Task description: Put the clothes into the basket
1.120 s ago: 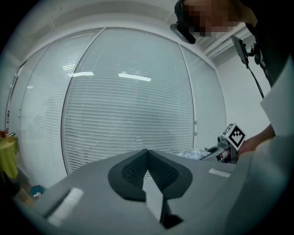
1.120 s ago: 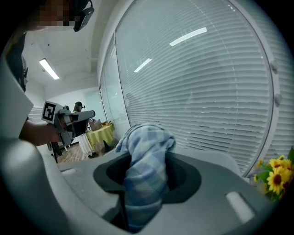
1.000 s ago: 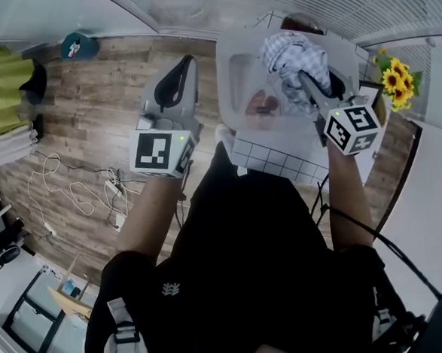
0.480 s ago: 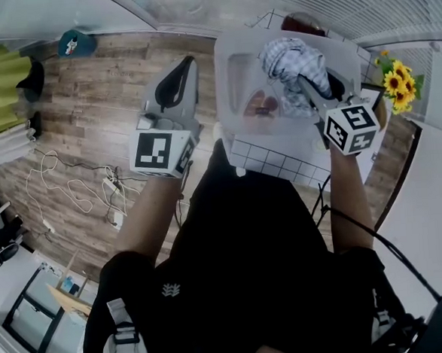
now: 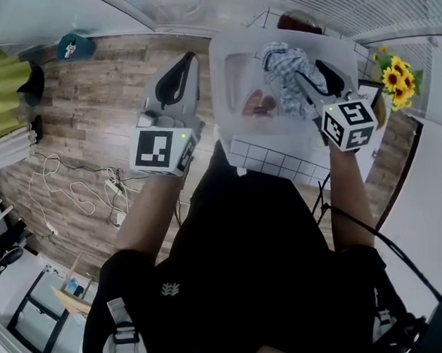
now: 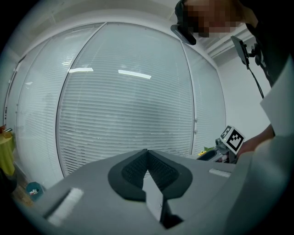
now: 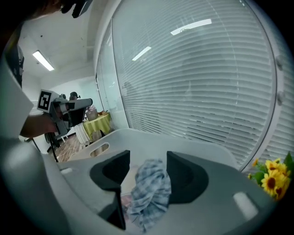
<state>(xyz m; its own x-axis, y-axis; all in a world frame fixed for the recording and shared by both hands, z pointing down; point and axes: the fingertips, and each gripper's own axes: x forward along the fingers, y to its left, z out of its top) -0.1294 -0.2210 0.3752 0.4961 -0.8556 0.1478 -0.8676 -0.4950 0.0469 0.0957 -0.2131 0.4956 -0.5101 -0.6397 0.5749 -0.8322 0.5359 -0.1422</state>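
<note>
A white plastic basket [image 5: 220, 81] stands on a tiled top in front of me. My right gripper [image 5: 312, 73] reaches into it from the right. Its jaws have just been opening. A blue-and-white checked cloth [image 7: 149, 188] hangs between them, with a gap at the left pad, so the right gripper [image 7: 147, 157] is open. The same cloth [image 5: 282, 57] droops over a pinkish garment [image 5: 260, 103] on the basket's bottom. My left gripper [image 5: 185, 61] is held level to the left of the basket, over the floor. In its own view the left gripper [image 6: 147, 152] is shut with nothing in it.
Sunflowers [image 5: 395, 77] stand just right of the basket. The basket rests on a white tiled top [image 5: 273, 161]. Cables [image 5: 71, 190] lie on the wooden floor at the left, with a yellow-draped table [image 5: 3, 89] beyond. Window blinds [image 7: 206, 82] close off the far side.
The right gripper's jaws have spread apart and it has tipped further down. The checked cloth has sunk from the basket's rim deeper into the basket. The left gripper has stayed put.
</note>
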